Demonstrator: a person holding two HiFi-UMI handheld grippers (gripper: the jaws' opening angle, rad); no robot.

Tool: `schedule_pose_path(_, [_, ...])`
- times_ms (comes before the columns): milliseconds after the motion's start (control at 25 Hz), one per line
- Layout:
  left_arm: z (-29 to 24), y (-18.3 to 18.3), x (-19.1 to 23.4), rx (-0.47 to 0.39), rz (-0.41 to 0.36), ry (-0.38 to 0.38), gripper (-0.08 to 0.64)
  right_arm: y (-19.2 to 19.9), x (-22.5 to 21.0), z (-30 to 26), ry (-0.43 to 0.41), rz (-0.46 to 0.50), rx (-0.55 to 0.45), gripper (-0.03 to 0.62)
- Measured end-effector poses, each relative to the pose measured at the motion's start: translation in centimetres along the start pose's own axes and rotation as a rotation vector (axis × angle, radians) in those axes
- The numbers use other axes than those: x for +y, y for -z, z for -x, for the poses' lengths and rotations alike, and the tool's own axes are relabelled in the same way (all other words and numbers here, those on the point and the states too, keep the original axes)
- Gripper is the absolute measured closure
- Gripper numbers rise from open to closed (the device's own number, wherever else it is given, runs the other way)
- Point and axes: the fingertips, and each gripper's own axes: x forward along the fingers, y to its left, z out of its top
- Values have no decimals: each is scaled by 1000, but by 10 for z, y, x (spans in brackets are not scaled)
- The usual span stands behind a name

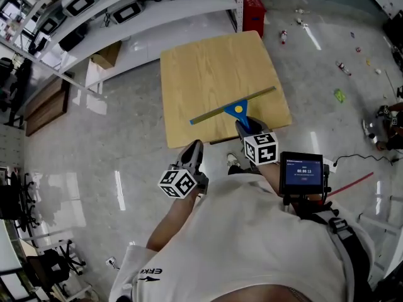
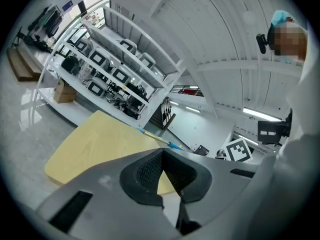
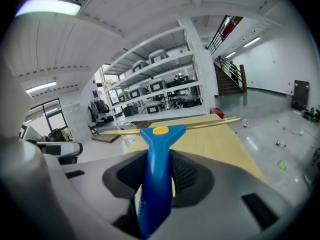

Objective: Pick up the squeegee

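Pinching the squeegee by its blue handle, the right gripper is holding it low in the middle of the head view, over the near edge of the wooden table. The handle is running straight out from the fingers, with the long blade lying crosswise, lower left to upper right. The left gripper is hanging further left, off the table, with its pads pressed together on nothing. Shelving is sitting well apart at the upper left, blocking nothing.

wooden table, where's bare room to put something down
Bare: the far half of the wooden table, between the squeegee and the edge by the shelving. Crowded: the near edge, under the squeegee in the right claw.
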Motion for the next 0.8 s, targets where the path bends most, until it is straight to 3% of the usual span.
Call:
schedule_pose_path(560, [25,27,-58,-14,-19,70,555,10,1,121,66,-59,-126,459])
schedule_pose_path(800, [22,29,-62,-6,-24,79,555,13,-3,131,81,-82,-142,459])
